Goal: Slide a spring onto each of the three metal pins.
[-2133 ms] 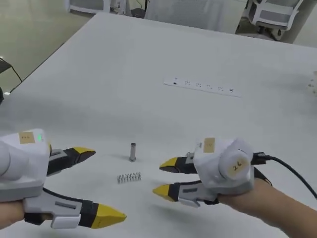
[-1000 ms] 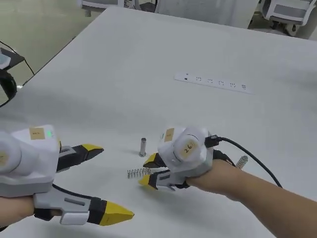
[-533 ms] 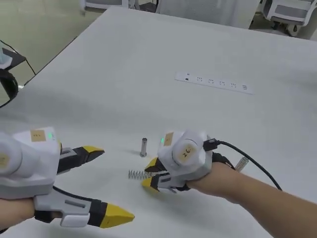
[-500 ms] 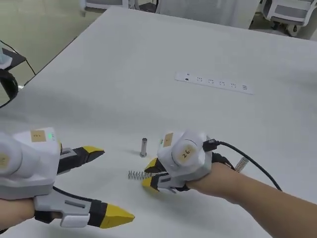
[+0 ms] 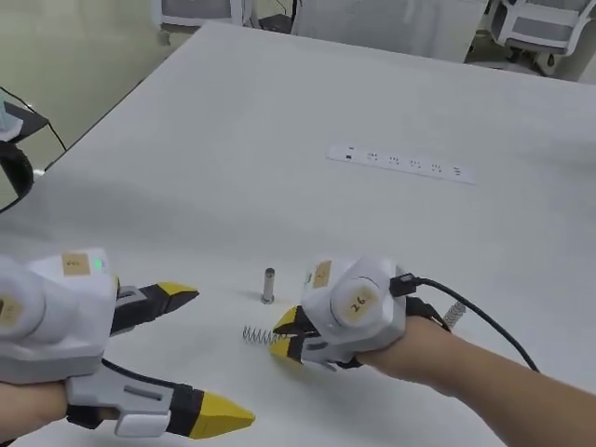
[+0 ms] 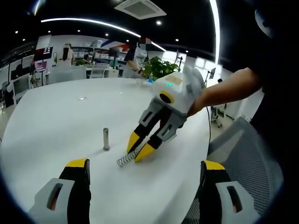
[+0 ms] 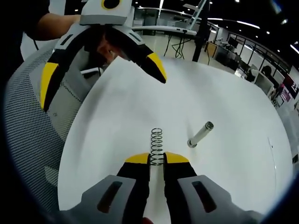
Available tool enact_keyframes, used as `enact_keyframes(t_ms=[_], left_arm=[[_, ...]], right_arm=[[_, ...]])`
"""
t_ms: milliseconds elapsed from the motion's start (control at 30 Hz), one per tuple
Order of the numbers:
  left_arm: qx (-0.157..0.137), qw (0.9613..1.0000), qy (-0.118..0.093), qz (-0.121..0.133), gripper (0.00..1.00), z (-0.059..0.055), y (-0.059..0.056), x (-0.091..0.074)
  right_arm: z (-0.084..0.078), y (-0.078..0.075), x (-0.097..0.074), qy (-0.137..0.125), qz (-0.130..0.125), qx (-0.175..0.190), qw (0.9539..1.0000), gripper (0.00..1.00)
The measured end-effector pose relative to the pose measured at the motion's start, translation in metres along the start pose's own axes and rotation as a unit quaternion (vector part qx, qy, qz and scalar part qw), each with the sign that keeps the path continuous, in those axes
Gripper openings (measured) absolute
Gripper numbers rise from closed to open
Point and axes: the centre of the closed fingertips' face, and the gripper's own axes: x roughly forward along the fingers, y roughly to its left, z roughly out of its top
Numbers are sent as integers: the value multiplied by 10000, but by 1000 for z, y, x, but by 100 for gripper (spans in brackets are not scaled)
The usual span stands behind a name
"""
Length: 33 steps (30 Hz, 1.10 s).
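Plainly the right tongs (image 7: pixel 157 158) are pinched on the near end of the spring (image 7: pixel 156 140), whose free length pokes straight out ahead of the yellow tips and lies low over the white table (image 5: pixel 279 140). The one pin (image 7: pixel 201 134) in sight stands upright just ahead and to the right of those tips, close to the spring but not touching it. The left tongs (image 5: pixel 209 358) are spread wide with nothing between them, and face the right tongs from the far side of the spring. The spring looks like thin wire, very light and springy, so it probably bends or squirts out sideways if squeezed hard across its coils. A grip on the last few coils, as here, leaves the open far end free to go over the pin's top, though a hold that far back may let the front droop or wobble. The pin looks like smooth, stiff metal and stands on a narrow base, so a sideways knock could tip it. The spring's mouth probably needs to be lined up squarely above it.
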Motion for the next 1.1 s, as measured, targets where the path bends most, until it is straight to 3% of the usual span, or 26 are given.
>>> enact_keyframes(t_ms=[633,1100], left_arm=[[255,9993,-29,-253,91,17,-13,22],[438,9976,-217,-496,73,34,-24,42]], right_arm=[[2,10,-58,-236,-120,-86,9996,8],[-8,18,-89,-246,-126,-120,9995,8]])
